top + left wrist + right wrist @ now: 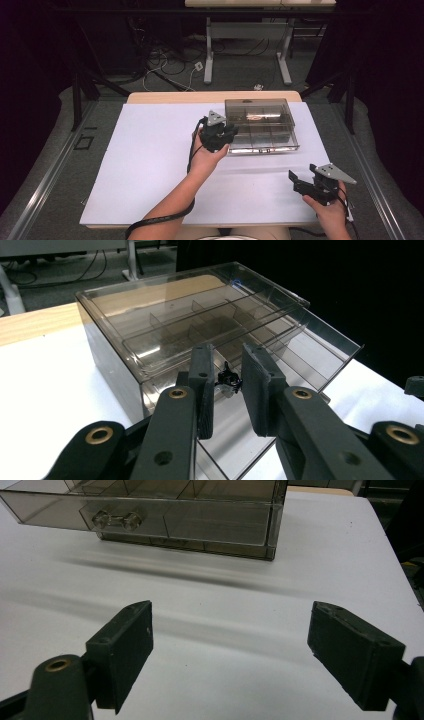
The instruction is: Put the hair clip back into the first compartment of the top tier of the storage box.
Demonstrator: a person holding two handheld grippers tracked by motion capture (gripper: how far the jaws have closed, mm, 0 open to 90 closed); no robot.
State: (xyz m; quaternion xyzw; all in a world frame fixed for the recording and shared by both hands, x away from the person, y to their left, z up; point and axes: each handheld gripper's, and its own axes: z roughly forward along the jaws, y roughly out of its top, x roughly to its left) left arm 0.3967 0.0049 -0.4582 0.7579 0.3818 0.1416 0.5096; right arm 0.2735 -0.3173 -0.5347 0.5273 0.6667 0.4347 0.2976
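A smoky clear organiser box (258, 114) with divided compartments stands at the far middle of the white mat, and its drawer (264, 145) is pulled out toward me. My left gripper (218, 134) is at the box's front left corner. In the left gripper view its jaws (227, 354) stand close together over the drawer (310, 347), with a small black part (228, 380) pinched between the pads. My right gripper (302, 174) rests near the mat's front right with its jaws wide apart. In the right gripper view, bare mat lies between the jaws (230, 645), and the drawer's clear handle (116, 520) is farther off.
The white mat (150, 165) covers a wooden table whose far edge (170, 97) shows behind the box. A desk frame with cables on the floor (210, 60) stands beyond. Black cables trail from both grippers along my forearms.
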